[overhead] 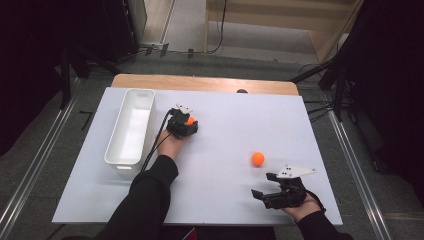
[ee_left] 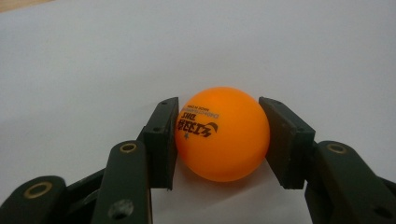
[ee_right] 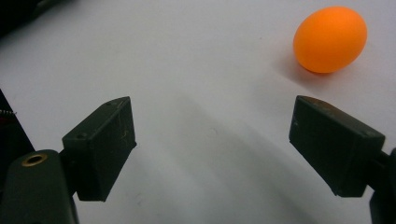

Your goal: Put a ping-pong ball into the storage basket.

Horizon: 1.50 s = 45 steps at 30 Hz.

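My left gripper [overhead: 186, 123] [ee_left: 220, 112] is shut on an orange ping-pong ball [overhead: 190, 120] [ee_left: 222, 135]. Both black pads press the ball's sides, and its dark printed logo faces the left gripper view's camera. The ball rests low on the white table sheet [overhead: 225, 135], just right of the bin. A second orange ball [overhead: 257, 158] [ee_right: 329, 39] lies loose on the sheet at the right. My right gripper [overhead: 262, 185] [ee_right: 215, 112] stands open near the front edge, short of that ball, with nothing between its jaws.
A long white bin [overhead: 113, 145] stands at the left of the sheet, its inside bare. A strip of wooden tabletop [overhead: 200, 82] shows beyond the sheet's far edge. Dark stands and cables flank the table on the floor.
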{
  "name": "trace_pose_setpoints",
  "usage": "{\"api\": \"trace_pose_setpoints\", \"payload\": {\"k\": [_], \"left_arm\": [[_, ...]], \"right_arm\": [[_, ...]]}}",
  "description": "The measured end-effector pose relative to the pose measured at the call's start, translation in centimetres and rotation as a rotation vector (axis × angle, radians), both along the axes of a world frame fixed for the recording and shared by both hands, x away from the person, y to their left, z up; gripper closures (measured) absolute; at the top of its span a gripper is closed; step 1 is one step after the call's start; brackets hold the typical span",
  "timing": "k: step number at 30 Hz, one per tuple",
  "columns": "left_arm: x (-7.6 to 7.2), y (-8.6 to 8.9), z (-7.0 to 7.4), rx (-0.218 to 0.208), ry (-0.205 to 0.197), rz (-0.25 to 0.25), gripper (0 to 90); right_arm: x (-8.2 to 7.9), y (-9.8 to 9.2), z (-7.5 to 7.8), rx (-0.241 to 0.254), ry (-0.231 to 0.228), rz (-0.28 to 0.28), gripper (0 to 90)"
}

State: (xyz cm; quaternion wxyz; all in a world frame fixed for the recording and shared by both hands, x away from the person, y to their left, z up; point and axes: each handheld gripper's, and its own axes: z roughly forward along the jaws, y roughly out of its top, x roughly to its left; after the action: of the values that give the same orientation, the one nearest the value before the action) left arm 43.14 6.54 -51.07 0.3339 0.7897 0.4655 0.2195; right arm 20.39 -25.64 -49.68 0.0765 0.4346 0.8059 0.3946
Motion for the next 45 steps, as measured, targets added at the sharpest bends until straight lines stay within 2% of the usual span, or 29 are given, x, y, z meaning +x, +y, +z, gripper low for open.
{"api": "trace_pose_setpoints", "payload": {"k": [12, 13, 16, 20, 24, 33, 34, 38, 41, 45], "left_arm": [[-0.1, 0.1, 0.5, 0.004, 0.021, -0.019, 50.6], [-0.3, 0.1, 0.8, -0.014, 0.028, -0.023, 50.6], [-0.5, -0.1, 1.1, -0.023, 0.023, -0.028, 50.6], [-0.8, -0.4, 1.9, -0.019, 0.018, -0.051, 50.6], [-1.2, -0.7, 2.7, -0.027, 0.035, -0.078, 50.6], [-2.0, -0.9, 3.6, -0.060, 0.089, -0.124, 50.6], [-2.2, -0.9, 3.7, -0.062, 0.100, -0.142, 50.6], [-2.5, -0.8, 4.1, -0.074, 0.106, -0.167, 50.6], [-2.9, -0.8, 4.4, -0.079, 0.096, -0.187, 50.6], [-3.3, -0.7, 4.8, -0.104, 0.112, -0.219, 50.6]], "right_arm": [[0.0, 0.0, 0.0, -0.002, -0.001, -0.003, 12.9], [0.0, 0.0, 0.0, -0.005, -0.003, 0.000, 13.0], [0.0, 0.0, 0.0, -0.004, -0.002, 0.000, 12.9], [0.0, 0.0, 0.0, -0.005, -0.002, -0.001, 12.9], [0.0, 0.0, 0.0, -0.007, 0.000, -0.002, 12.9], [0.0, 0.0, -0.1, -0.009, -0.003, -0.001, 12.9], [0.0, 0.0, 0.0, -0.009, 0.002, -0.004, 12.9], [0.0, 0.0, 0.0, -0.009, 0.002, -0.006, 12.9], [0.0, 0.0, 0.0, -0.009, 0.002, -0.005, 12.9], [0.0, 0.0, 0.0, -0.011, 0.001, -0.005, 13.0]]}}
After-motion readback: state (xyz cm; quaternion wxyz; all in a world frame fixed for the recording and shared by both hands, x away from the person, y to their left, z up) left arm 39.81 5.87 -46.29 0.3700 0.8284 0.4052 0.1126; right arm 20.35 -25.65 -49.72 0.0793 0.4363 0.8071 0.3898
